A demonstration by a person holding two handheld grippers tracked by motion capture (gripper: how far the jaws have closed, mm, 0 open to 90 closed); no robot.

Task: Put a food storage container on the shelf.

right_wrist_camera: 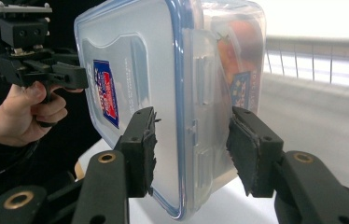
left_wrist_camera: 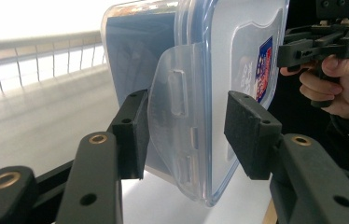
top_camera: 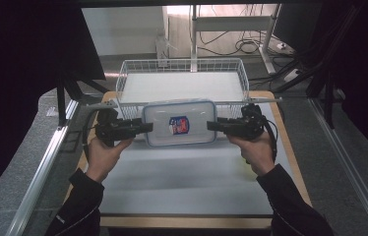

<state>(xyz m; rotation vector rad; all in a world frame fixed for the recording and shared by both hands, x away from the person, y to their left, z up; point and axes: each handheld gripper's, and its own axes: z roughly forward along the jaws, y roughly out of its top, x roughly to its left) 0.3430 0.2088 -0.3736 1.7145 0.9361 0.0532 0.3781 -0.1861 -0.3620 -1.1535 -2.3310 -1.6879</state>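
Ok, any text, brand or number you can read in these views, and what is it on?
Nothing can be read.
Sticker on the container lid: a red, white and blue label, its print too blurred to read.
Label on the container's side: blue, seen through the plastic, print blurred.
Grippers and wire basket: no markings visible.

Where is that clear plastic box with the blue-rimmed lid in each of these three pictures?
High view: box at centre, held by its ends before the wire basket.
Left gripper view: box upright, centre, between the black fingers.
Right gripper view: box upright, centre.
Shared landmark: the lid's red-and-blue sticker.
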